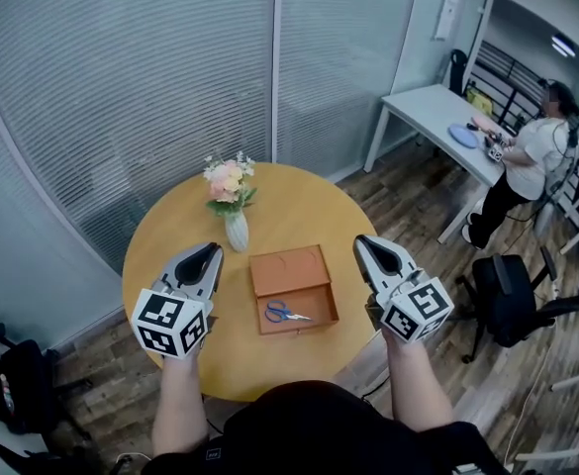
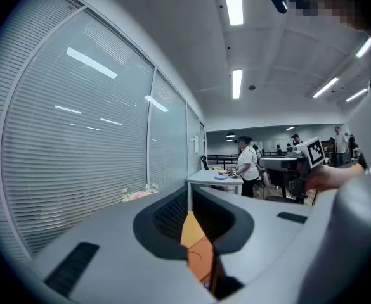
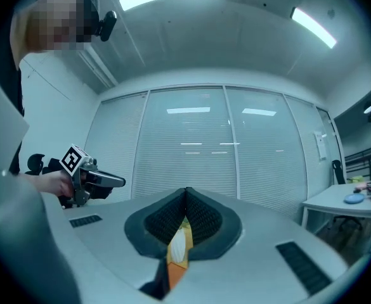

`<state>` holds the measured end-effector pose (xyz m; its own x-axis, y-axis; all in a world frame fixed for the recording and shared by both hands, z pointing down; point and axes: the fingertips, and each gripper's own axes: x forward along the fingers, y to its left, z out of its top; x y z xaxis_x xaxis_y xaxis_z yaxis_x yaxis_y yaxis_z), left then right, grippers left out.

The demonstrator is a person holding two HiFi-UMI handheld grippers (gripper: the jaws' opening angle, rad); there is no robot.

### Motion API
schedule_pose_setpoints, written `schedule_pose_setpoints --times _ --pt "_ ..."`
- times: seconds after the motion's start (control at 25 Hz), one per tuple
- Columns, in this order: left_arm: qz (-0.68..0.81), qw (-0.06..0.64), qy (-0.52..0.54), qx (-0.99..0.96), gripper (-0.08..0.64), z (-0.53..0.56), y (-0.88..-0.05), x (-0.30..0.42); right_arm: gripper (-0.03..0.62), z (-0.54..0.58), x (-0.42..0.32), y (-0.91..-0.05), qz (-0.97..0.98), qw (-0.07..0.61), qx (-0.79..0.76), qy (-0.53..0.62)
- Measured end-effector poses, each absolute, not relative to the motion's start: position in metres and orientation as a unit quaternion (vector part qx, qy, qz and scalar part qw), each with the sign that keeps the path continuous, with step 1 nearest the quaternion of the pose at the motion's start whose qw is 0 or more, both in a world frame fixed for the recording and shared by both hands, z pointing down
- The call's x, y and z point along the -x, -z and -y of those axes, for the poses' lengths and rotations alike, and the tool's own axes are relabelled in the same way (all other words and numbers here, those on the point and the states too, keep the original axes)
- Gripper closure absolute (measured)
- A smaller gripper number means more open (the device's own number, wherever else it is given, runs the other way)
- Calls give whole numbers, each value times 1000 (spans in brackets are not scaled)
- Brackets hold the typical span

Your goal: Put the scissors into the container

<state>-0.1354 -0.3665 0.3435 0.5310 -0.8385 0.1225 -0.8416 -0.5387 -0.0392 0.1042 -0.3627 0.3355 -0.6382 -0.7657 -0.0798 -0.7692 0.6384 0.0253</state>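
Note:
The blue-handled scissors (image 1: 287,313) lie inside the near half of an open orange-brown container (image 1: 298,328) in the middle of a round wooden table (image 1: 170,236). The container's lid half (image 1: 289,268) lies flat behind it. Held above the table left of the container, my left gripper (image 1: 213,250) is shut with nothing in it. My right gripper (image 1: 360,239) hovers to the container's right, also shut and empty. In the left gripper view the jaws (image 2: 188,192) meet at their tips over a sliver of the container (image 2: 201,261). Likewise, the right gripper's jaws (image 3: 186,190) touch at the tips.
A white vase of pink flowers (image 1: 233,201) stands on the table behind the left gripper. Glass walls with blinds (image 1: 121,87) close off the back. Far right, a person (image 1: 527,161) sits at a white desk (image 1: 437,112). A black office chair (image 1: 507,295) stands near the table's right.

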Motion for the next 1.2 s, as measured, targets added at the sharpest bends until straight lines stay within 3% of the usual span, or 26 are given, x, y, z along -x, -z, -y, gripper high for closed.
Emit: schedule_pose_setpoints --times 1.2 --pt "494 27 -74 -866 523 364 -359 131 557 358 -96 -341 -913 19 404 -49"
